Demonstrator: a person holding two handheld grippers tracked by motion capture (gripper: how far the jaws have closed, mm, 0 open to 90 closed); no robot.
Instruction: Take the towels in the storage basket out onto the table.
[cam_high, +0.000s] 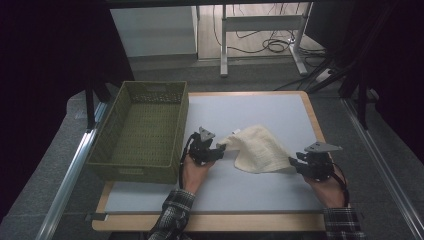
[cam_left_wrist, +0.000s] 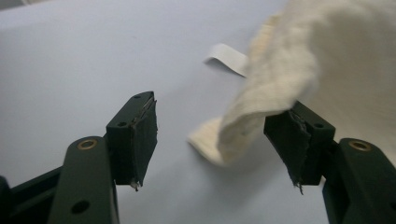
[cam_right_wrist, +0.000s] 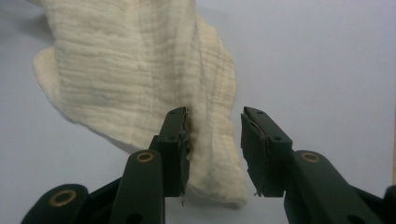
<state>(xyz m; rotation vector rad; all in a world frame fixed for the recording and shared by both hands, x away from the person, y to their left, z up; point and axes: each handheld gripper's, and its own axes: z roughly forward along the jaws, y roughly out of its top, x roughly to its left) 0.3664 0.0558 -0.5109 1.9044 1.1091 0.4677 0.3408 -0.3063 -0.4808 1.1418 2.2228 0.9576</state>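
The green basket (cam_high: 142, 131) holds nothing; both the left gripper (cam_high: 216, 149) and right gripper (cam_high: 296, 161) stand apart at the cream cloth (cam_high: 260, 150).

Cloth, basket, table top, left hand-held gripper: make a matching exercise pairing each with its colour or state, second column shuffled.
Column one:
1. cloth
2. basket
3. table top
4. left hand-held gripper

Column two:
A. olive green, woven, nothing inside
B. jaws apart, a cloth corner between them
C. cream, crumpled, lying between the two grippers
D. pale grey with a wooden edge

Pairs: 1-C, 2-A, 3-D, 4-B
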